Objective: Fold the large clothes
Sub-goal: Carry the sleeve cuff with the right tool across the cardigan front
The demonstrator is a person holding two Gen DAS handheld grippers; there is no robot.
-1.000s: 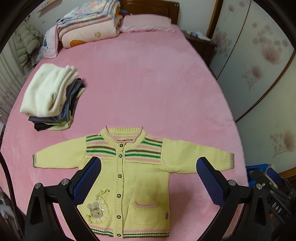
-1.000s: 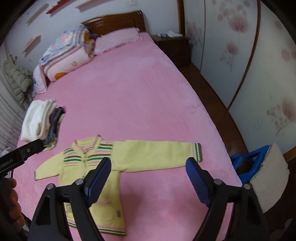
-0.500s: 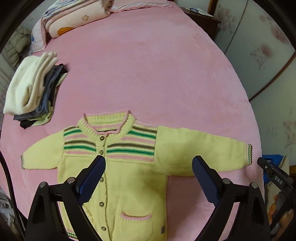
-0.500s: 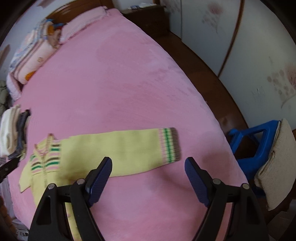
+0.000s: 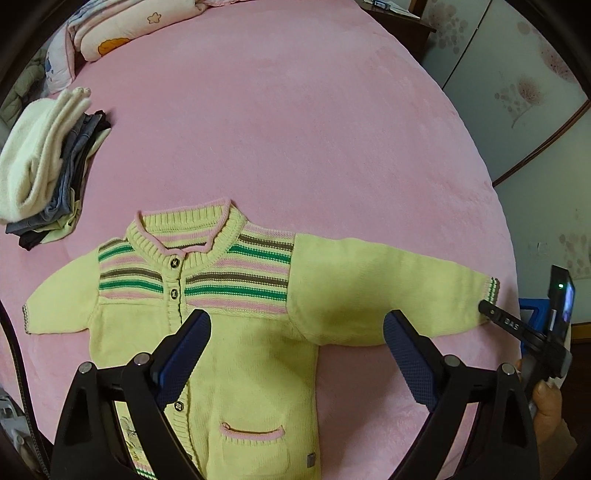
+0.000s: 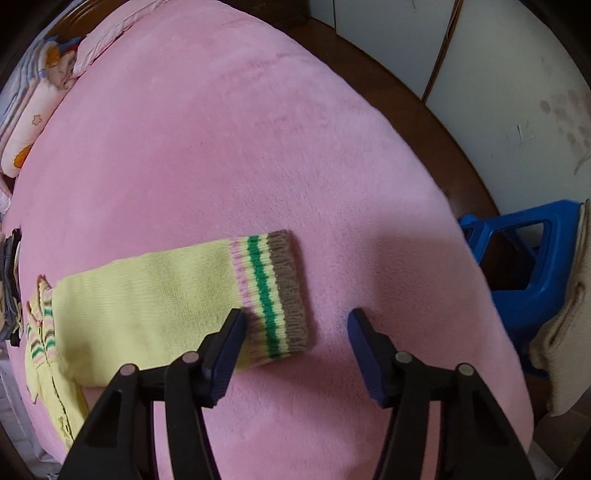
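A yellow knit cardigan with green, brown and pink stripes lies flat, face up, on the pink bed, both sleeves spread out. My left gripper is open above its chest and right armpit. My right gripper is open, low over the right sleeve's striped cuff; its left finger is over the cuff and its right finger over bare bedding. In the left wrist view the right gripper's tip is at the cuff.
A stack of folded clothes lies at the bed's left side. Folded quilts and a pillow lie at the head. A blue plastic stool with a beige cloth stands past the bed's right edge, beside wardrobe doors.
Both grippers have come down closer to the cardigan. The right gripper has moved down onto the right sleeve's cuff. Both have stayed open.
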